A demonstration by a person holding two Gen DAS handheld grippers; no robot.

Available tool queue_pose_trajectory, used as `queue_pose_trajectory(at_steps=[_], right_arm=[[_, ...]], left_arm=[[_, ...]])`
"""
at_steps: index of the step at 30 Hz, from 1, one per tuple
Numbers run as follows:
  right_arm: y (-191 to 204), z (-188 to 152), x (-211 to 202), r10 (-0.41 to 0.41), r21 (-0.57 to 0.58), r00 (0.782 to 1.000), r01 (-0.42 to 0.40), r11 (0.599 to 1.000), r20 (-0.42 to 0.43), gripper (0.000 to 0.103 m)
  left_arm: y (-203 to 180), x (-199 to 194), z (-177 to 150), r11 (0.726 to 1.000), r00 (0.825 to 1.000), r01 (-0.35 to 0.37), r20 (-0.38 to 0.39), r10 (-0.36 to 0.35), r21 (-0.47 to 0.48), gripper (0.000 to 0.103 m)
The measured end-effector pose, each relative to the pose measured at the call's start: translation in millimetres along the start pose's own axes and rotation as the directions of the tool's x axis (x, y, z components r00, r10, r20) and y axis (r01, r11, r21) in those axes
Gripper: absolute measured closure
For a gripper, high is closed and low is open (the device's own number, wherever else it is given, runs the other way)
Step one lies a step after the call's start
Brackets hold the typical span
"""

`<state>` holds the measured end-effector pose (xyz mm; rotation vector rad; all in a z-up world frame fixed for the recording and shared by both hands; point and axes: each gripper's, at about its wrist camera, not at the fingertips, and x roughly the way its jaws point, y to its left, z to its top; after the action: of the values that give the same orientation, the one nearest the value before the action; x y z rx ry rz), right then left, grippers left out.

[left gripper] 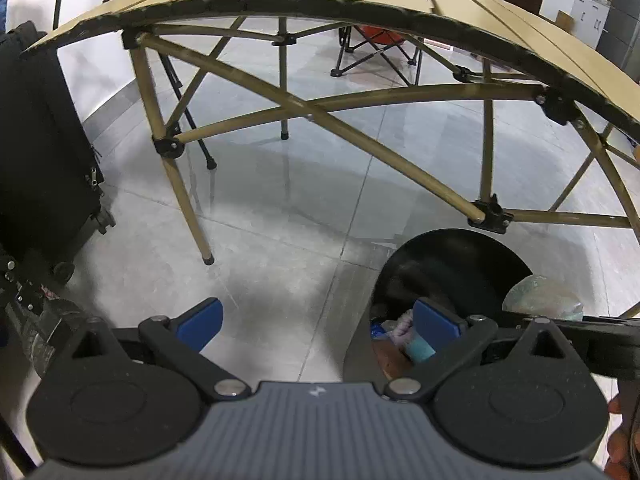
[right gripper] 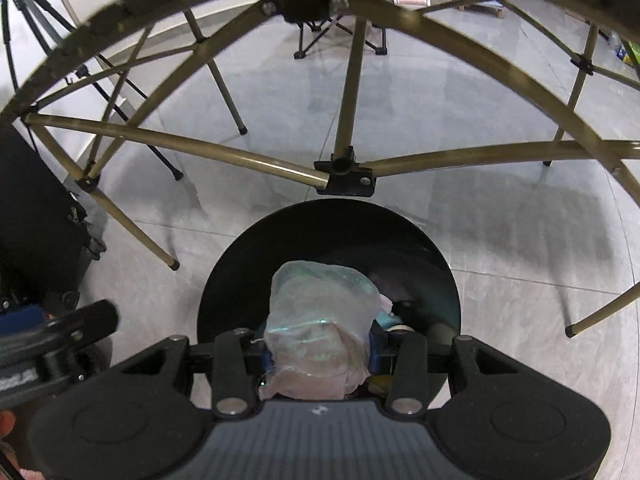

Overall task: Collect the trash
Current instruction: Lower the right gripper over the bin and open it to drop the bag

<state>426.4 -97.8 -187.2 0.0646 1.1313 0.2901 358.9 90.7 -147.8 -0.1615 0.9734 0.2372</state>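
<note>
Right gripper [right gripper: 320, 354] holds a crumpled plastic bag [right gripper: 320, 320] over a round black bin [right gripper: 432, 264]; left gripper [left gripper: 318, 326] hangs open beside it.

The bag is thin, translucent film, wrinkled and faintly green-sheened, bunched into a soft lump whose long axis runs away from the camera, its rounded end toward the bin's far wall; the right jaws are drawn in close on its lower part, blue pads just showing at either side; the bin is smooth, dark and cylindrical (scraps of pale and blue rubbish lie inside), standing on glossy grey floor tiles [left gripper: 280, 220] under a folding table [left gripper: 460, 4] of tan slats and brass-coloured tubular legs; the left jaws stand wide apart, holding nothing, right pad [left gripper: 434, 326] over the bin's rim; both grippers tilt downward.
</note>
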Motion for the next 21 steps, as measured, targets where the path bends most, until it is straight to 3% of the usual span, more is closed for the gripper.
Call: queue_pose_trajectory(at_steps=[17,21], right_arm=[[-5.0,-2.9,20.1,-0.032,0.013,0.999,0.032,0.999,-0.029,0.058],[-3.6,-2.5,19.2,-0.037,0.002,0.999,0.037,0.999,-0.023,0.051]], left_arm=[[15.1,6.9,-2.1,0.999,0.999,-0.033,-0.017,0.032,-0.022,0.0],[15.0,7.8,-1.9,0.999,0.999,-0.035,-0.018,0.035,-0.022,0.0]])
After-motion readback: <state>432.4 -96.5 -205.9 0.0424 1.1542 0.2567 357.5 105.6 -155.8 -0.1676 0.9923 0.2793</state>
